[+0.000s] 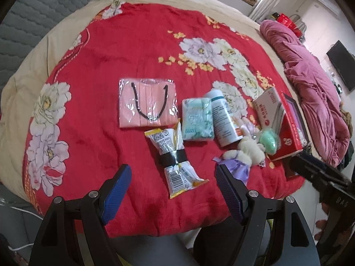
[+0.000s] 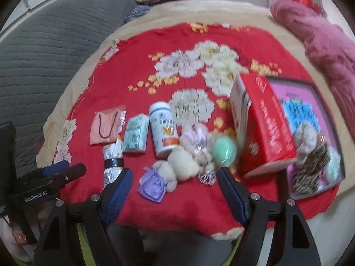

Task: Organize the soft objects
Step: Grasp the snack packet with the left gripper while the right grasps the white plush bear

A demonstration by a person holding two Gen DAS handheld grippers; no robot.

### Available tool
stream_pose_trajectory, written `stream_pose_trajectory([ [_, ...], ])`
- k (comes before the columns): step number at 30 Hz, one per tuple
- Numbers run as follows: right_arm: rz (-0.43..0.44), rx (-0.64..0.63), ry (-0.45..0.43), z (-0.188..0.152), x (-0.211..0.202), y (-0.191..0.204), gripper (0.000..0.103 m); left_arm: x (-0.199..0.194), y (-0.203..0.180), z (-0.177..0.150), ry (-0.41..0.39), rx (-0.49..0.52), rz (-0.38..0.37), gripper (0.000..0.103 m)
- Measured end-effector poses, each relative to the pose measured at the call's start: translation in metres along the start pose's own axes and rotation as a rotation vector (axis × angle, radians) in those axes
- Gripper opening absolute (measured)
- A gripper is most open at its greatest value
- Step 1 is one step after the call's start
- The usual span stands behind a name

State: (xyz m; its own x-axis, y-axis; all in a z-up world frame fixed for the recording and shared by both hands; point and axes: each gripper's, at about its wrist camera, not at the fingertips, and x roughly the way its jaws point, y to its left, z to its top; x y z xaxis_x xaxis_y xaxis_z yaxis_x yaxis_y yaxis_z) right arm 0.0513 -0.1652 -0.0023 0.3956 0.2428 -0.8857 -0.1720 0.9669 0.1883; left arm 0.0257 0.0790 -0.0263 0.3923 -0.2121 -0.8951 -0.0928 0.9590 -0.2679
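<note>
- Hovering both claws over the red blanket, you've got nothing held: left gripper and right gripper both gape wide, empty.
- Go for the plush bear first, I'd say; pinch its body, not the purple dress.
- It lies just ahead between the right fingers, beside the green ball, near the tray.

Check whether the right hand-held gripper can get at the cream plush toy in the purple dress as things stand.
Probably yes. The right hand-held gripper hangs open above the plush toy, nothing covering it. The green ball and white bottle crowd its far side.
</note>
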Motion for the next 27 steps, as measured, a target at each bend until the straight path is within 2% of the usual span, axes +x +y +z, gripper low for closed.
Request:
stream_pose_trajectory([
  [7,-0.027,0.104,0.073,-0.009,0.034,0.007,0.078,0.023,0.010,-0.002,0.041,-0.027,0.014,0.079],
  [13,-0.103,0.170,0.115,-0.008,0.061,0.016,0.078,0.037,0.014,-0.001,0.052,-0.040,0.015,0.079],
  [21,-0.136,0.339,0.178,-0.010,0.098,0.012,0.077,0.057,0.019,0.006,0.067,-0.060,0.024,0.079],
  [27,-0.177,0.396,0.216,-0.012,0.122,0.009,0.077,0.070,0.018,0.010,0.080,-0.049,0.040,0.079],
])
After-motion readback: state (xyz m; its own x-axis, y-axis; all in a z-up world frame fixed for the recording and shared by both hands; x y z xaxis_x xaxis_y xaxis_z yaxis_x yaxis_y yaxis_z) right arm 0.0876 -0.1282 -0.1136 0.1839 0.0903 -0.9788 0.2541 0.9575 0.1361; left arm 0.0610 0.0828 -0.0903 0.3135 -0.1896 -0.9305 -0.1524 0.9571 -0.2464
